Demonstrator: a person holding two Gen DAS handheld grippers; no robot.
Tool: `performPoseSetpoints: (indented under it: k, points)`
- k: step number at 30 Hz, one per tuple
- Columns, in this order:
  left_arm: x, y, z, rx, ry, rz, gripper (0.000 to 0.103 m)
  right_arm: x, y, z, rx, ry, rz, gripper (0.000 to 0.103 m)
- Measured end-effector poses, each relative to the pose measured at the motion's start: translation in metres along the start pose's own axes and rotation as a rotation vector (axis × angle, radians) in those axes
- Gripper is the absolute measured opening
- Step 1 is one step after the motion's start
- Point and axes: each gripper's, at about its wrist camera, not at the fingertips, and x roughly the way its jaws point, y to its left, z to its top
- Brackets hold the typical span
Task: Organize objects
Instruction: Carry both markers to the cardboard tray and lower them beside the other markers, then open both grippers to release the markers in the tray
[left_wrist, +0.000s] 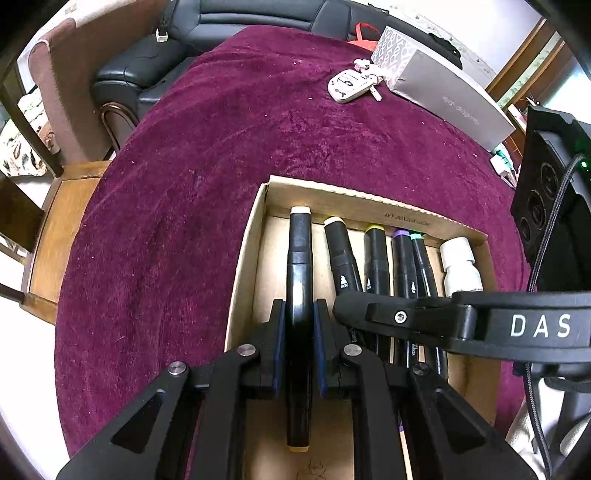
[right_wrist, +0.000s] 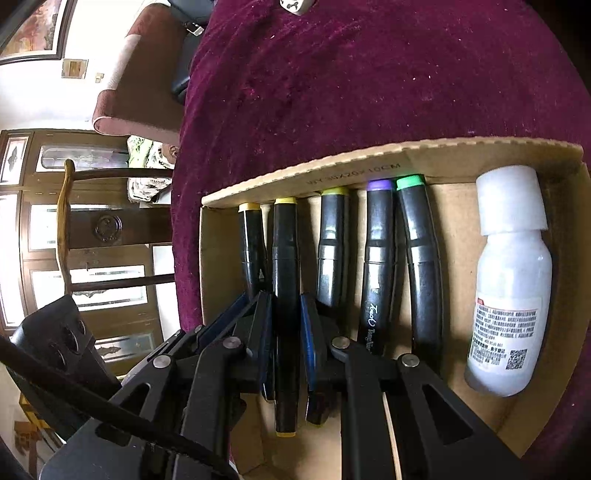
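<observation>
Markers lie in a cardboard box (left_wrist: 373, 201) on a round table under maroon cloth (left_wrist: 221, 147); black sofa (left_wrist: 221, 22) behind. Left gripper (left_wrist: 299, 325) angled down, clamped on a cream-capped marker (left_wrist: 299, 258). Right gripper (right_wrist: 286, 332) alongside, clamped on a yellow-capped marker (right_wrist: 285, 266).

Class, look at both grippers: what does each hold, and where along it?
Left gripper: cream-capped marker, mid-barrel. Right gripper: yellow-capped marker, mid-barrel.
</observation>
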Motion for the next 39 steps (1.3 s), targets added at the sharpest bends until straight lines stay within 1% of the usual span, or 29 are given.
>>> performPoseSetpoints:
  k: [10, 13, 16, 19, 22, 24, 29, 31, 32, 33, 35, 36, 38, 39]
  points:
    - [-0.003, 0.008, -0.002, -0.060, -0.015, -0.042, 0.012, 0.001, -0.001, 0.000, 0.012, -0.004, 0.009, 0.012]
    - [-0.006, 0.008, -0.002, -0.071, -0.017, -0.048, 0.018, 0.001, 0.000, 0.000, 0.011, -0.005, 0.005, 0.012]
    - [-0.012, 0.009, -0.003, -0.081, -0.019, -0.050, 0.018, 0.002, 0.001, 0.000, 0.015, -0.004, 0.002, 0.012]
    - [-0.020, 0.010, -0.005, -0.085, -0.029, -0.060, 0.023, 0.003, 0.003, 0.001, 0.012, -0.005, -0.006, 0.012]
    - [-0.031, 0.011, -0.007, -0.082, -0.046, -0.054, 0.027, 0.003, 0.004, 0.001, 0.007, -0.007, -0.015, 0.012]
    - [-0.039, 0.014, -0.008, -0.097, -0.058, -0.061, 0.030, 0.003, 0.004, 0.001, 0.005, -0.010, -0.021, 0.012]
    - [-0.062, 0.022, -0.015, -0.146, -0.094, -0.095, 0.031, 0.003, 0.007, 0.000, -0.012, -0.015, -0.045, 0.012]
    - [-0.073, 0.025, -0.020, -0.166, -0.114, -0.108, 0.034, 0.003, 0.008, 0.000, -0.020, -0.019, -0.057, 0.013]
    - [-0.075, 0.026, -0.021, -0.171, -0.118, -0.108, 0.038, 0.004, 0.009, 0.000, -0.026, -0.021, -0.065, 0.013]
    - [-0.078, 0.026, -0.023, -0.179, -0.122, -0.104, 0.040, 0.004, 0.010, 0.000, -0.032, -0.024, -0.072, 0.013]
    - [-0.083, 0.027, -0.028, -0.187, -0.129, -0.096, 0.040, 0.004, 0.013, -0.001, -0.045, -0.028, -0.085, 0.014]
    - [-0.084, 0.027, -0.030, -0.189, -0.127, -0.091, 0.040, 0.004, 0.014, -0.001, -0.052, -0.031, -0.091, 0.015]
    - [-0.085, 0.026, -0.033, -0.192, -0.123, -0.070, 0.041, 0.002, 0.016, -0.003, -0.060, -0.043, -0.092, 0.021]
    - [-0.086, 0.025, -0.034, -0.192, -0.122, -0.066, 0.041, 0.000, 0.017, -0.004, -0.062, -0.051, -0.089, 0.027]
